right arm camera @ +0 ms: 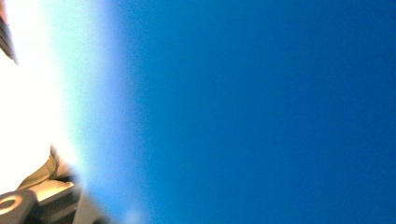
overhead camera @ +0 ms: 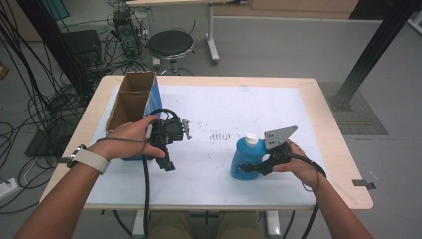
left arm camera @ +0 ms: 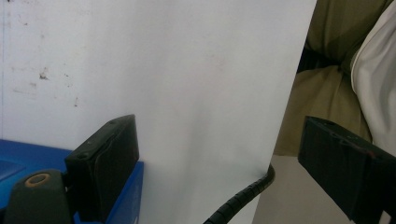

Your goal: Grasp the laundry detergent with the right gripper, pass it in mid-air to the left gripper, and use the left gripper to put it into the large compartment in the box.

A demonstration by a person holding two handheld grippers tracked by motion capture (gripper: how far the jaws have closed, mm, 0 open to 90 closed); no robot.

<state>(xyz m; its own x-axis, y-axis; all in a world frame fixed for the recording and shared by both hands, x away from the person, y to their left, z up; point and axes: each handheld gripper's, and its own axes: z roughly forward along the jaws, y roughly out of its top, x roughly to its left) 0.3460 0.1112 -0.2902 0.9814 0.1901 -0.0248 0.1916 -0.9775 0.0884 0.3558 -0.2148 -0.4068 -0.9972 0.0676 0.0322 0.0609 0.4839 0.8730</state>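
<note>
bottle (overhead camera: 247, 160): upright, lower right of centre on table (overhead camera: 224, 107) | right gripper (overhead camera: 256, 168): clamped on bottle's side; blue fills its view | left gripper (overhead camera: 168, 162): wide, nothing between jaws; left of centre beside box (overhead camera: 130, 102)

**Plastic, card, wood and paper-white sheet**

Glossy blue plastic on the bottle (overhead camera: 246, 162), smooth, with a matt white plastic cap (overhead camera: 252, 140). Plain brown corrugated card inside the box (overhead camera: 133, 99), printed blue outside. Pale wood-look edge around the table (overhead camera: 343, 149), covered by a matt white sheet (overhead camera: 234, 109), scuffed and speckled with dark marks. Matt black plastic on the left tool (overhead camera: 168, 167), slightly worn at the jaws; matt grey plate (overhead camera: 279, 136) atop the right tool (overhead camera: 251, 169)
</note>
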